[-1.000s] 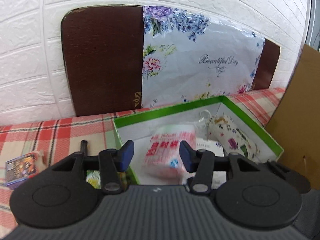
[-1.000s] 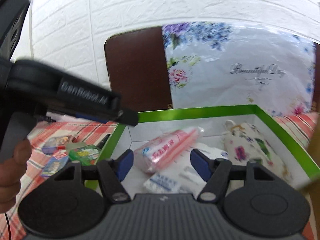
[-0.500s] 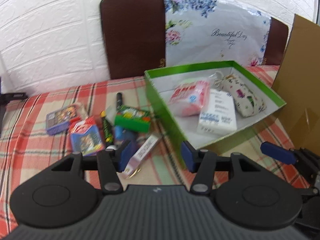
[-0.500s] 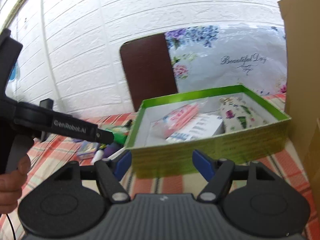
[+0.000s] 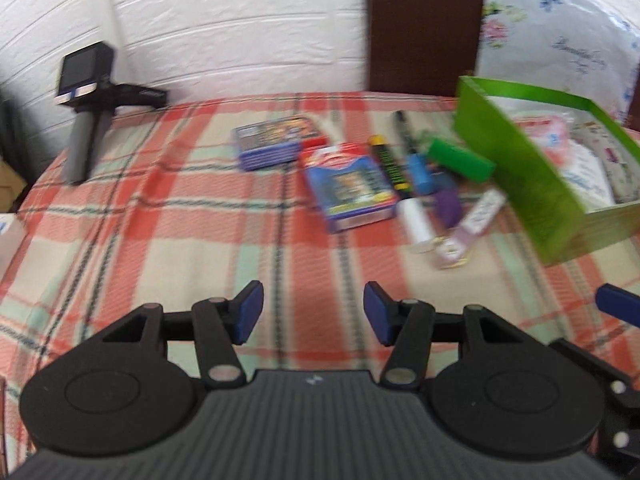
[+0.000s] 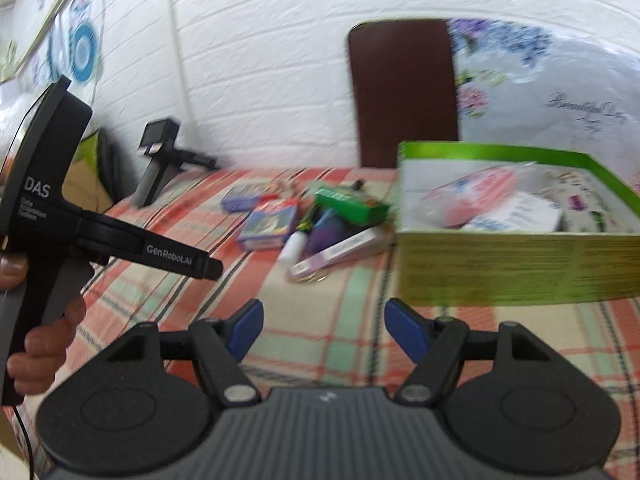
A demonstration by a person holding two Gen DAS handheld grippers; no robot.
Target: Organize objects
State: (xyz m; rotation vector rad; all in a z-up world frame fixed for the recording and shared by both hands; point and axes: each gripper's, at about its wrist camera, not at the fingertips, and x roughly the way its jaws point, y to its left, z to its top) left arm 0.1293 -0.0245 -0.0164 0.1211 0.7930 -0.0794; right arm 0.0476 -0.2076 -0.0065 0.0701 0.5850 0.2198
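Spare handheld device (image 5: 86,92): stood at the far left of the plaid tablecloth (image 5: 160,240). Blue card box (image 5: 272,142), red-and-blue card pack (image 5: 352,186), markers and small green box (image 5: 460,158): clustered mid-cloth, just left of the green box (image 5: 516,176). Pink packet (image 6: 476,192): lodged inside the green box. Left gripper (image 5: 313,317): jaws spread, lately widening, nothing between. Right gripper (image 6: 324,331): jaws spread, lately widened, empty.

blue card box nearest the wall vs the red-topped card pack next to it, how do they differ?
The blue card box lies nearer the wall with its long side across the left wrist view; the red-topped card pack lies nearer the camera, long side running towards it. The box looks blue all over; the pack has a red end. Both lie flat on the plaid cloth, outside the green box.
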